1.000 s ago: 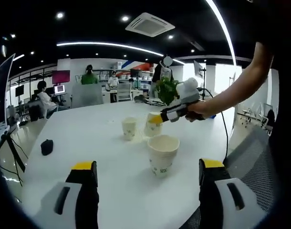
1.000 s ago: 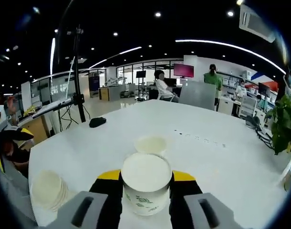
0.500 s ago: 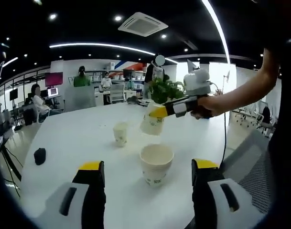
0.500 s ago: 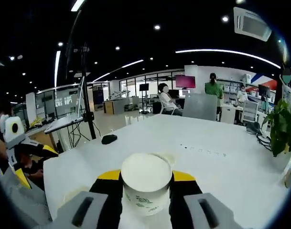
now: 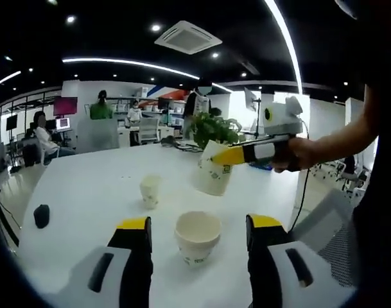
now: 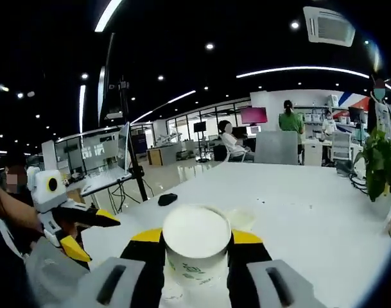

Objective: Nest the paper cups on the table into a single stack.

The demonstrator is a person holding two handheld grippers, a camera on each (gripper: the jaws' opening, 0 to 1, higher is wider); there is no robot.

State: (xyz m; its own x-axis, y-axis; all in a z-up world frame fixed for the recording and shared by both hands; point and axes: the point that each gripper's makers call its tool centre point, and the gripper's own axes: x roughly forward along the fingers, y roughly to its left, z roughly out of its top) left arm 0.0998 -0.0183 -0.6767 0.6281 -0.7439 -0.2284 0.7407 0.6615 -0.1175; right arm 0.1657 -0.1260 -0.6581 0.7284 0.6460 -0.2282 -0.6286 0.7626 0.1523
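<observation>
— Where's the right gripper [image 5: 216, 156] right now?

— Up in the air, off to the right and ahead of the left gripper [image 5: 198, 236], held out by a person's hand [image 5: 296, 154] on an arm reaching in from the right. Its jaws are clamped on a paper cup [image 5: 212, 169], which hangs tilted, clear of the table [image 5: 86, 186].

— And seen from the right gripper itself?

— That held cup [image 6: 196, 244] sits squeezed between the two yellow-tipped jaws, mouth facing the camera.

— The left one?

— Spread wide, gripping nothing. A second cup [image 5: 196, 237] stands upright on the table between its jaws, touching neither. A small cup [image 5: 150, 191] stands further ahead, slightly left.

— Anything else?

— A dark object [image 5: 42, 215] lies on the table far left. In the right gripper view, the left gripper [image 6: 86, 231] shows at the left, jaws parted.
</observation>
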